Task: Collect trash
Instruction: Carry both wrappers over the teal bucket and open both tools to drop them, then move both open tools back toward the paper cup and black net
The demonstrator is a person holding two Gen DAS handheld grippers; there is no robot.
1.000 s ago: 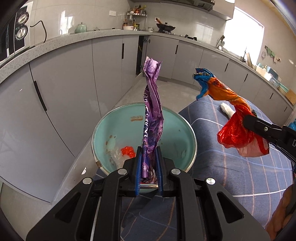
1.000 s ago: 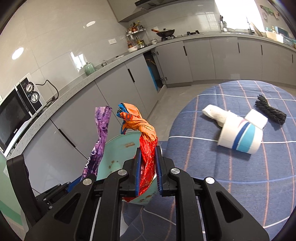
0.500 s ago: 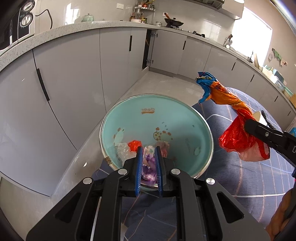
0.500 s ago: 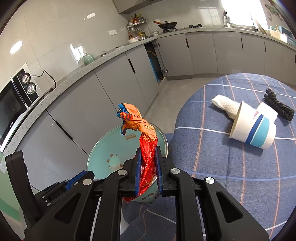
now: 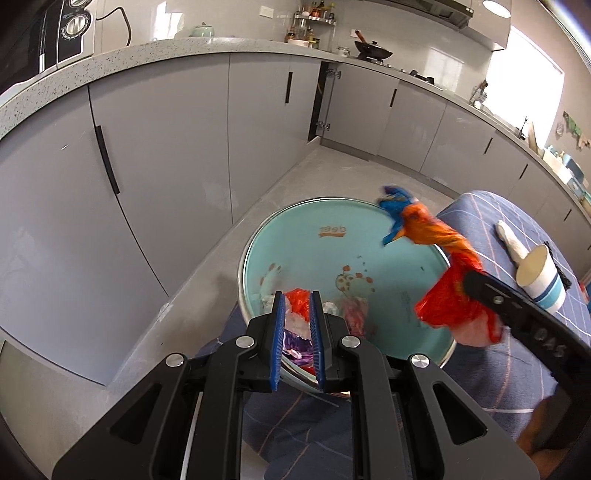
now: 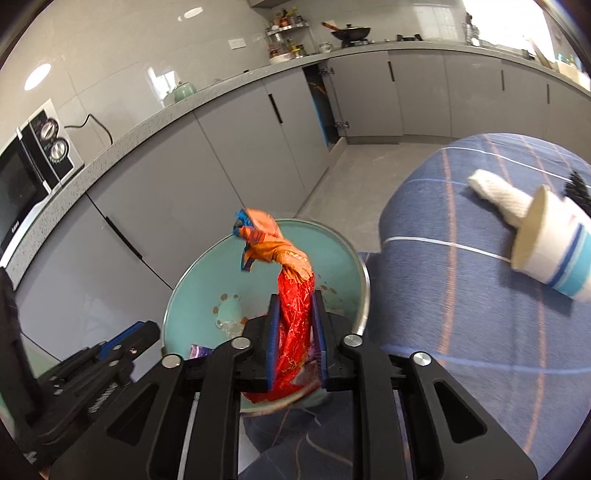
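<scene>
Two runs of flat grey kitchen cabinets (image 5: pixel 159 147) with slim black handles meet at a corner and fill most of both views, topped by a speckled grey stone counter (image 5: pixel 207 46) that carries a black-and-white microwave oven (image 6: pixel 26 173), a pale green teapot (image 6: pixel 183 91), a wire rack of bottles and a black wok (image 6: pixel 349 33); bright light comes through a window at the far right of the counter. Below lies a pale grey tiled floor (image 5: pixel 332 173). Nearer the cameras is a table under a blue cloth checked with white and orange lines (image 6: pixel 461 295). Beside the table's edge stands a round turquoise bin with a metal rim (image 5: pixel 255 240), printed with small cartoon figures inside and holding red, clear and purple scraps, among them a crumpled purple foil wrapper (image 5: pixel 295 345) at the bottom. On the cloth a white paper cup with blue stripes (image 6: pixel 554 254) lies on its side, a rolled white cloth (image 6: pixel 498 197) poking from its mouth and a small black object just behind it. Above the bin's right side the right gripper (image 6: pixel 294 341) has its blue-padded fingers clamped on a twisted red, orange and blue plastic wrapper (image 6: pixel 291 284), which stands up over the bin. Over the bin's near rim, the left gripper (image 5: pixel 296 339) has its blue pads parted by a narrow gap with nothing between them.
</scene>
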